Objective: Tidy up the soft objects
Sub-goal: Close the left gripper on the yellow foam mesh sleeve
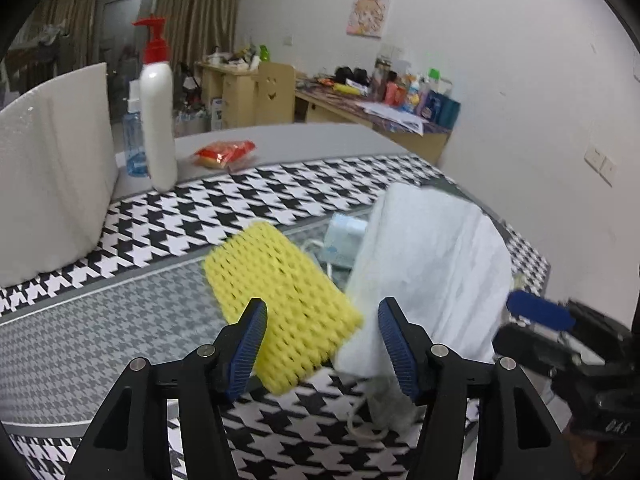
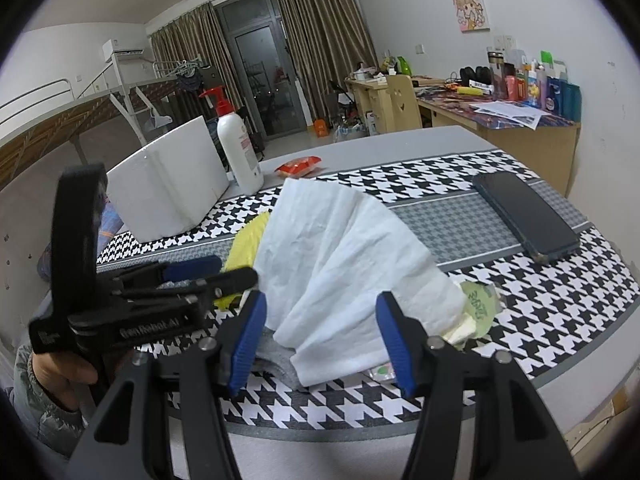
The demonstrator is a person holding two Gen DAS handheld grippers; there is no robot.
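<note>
Both claws stand released: my left claw (image 1: 322, 344) gapes around the yellow sponge (image 1: 286, 304), pads clear of it, and my right claw (image 2: 320, 340) frames the white cloth (image 2: 344, 264) without pinching. Sponge and cloth lie heaped together on the tabletop (image 2: 560, 312), apparently gathered for sorting. No container holds them.

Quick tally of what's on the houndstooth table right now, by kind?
Soft pieces: 2, yellow mesh foam sheet, white crumpled cloth
Bottles: 2, white pump bottle with red top, clear blue bottle
White foam block: 1
Dark phone: 1
Red snack packet: 1
Total: 7
</note>
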